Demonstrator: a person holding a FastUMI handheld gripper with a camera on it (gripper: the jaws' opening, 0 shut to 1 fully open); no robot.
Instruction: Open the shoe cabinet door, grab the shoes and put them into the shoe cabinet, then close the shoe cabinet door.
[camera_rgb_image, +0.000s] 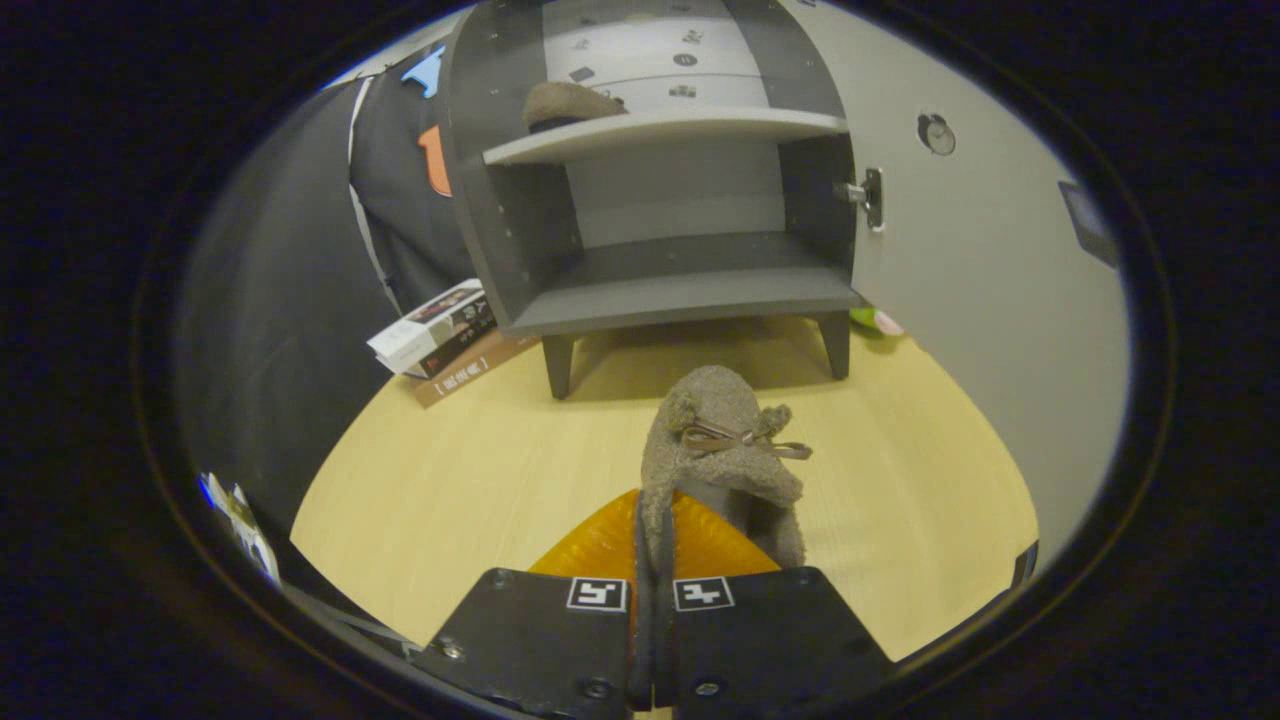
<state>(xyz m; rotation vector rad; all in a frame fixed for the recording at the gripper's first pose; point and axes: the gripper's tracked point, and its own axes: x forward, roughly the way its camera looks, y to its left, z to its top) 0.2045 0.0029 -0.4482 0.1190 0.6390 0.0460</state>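
My gripper (652, 560) is shut on the heel edge of a grey-brown suede shoe (725, 440) with a small bow, which hangs lifted above the wooden floor (480, 470). Beyond it stands the grey shoe cabinet (660, 290), its door (980, 300) swung open to the right. A matching shoe (568, 102) lies on the cabinet's upper shelf (700, 125). The lower shelf (690, 270) is bare.
Books (440, 335) lie on the floor left of the cabinet, against the black cloth wall (300, 300). A small green and pink object (878, 320) sits behind the door's bottom edge. An orange thing (610, 545) shows just behind the fingers.
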